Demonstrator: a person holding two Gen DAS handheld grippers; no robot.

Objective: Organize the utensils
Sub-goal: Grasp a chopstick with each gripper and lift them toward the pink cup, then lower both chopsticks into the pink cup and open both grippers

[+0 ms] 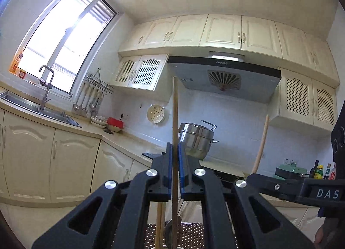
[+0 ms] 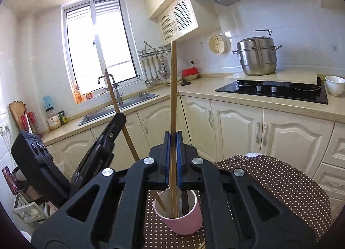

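Pink round ceramic cup (image 2: pixel 180 216) on the brown dotted cloth (image 2: pixel 280 184) holds 2 wooden chopsticks (image 2: pixel 173 106); left hand-held gripper (image 1: pixel 175 149) and right hand-held gripper (image 2: pixel 173 141) each clamp 1, upright.

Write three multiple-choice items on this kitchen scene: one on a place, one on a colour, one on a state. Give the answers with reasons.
1. The cup stands: A on the dotted cloth; B in the sink; C on the hob.
2. The cup's outside is: A green; B pink; C steel grey.
3. The right gripper has its jaws: A wide open; B shut on nothing; C shut on a chopstick.

A: dotted fabric shows all round the cup's base. B: its outer wall is pink. C: the blue pads clamp the upright stick.
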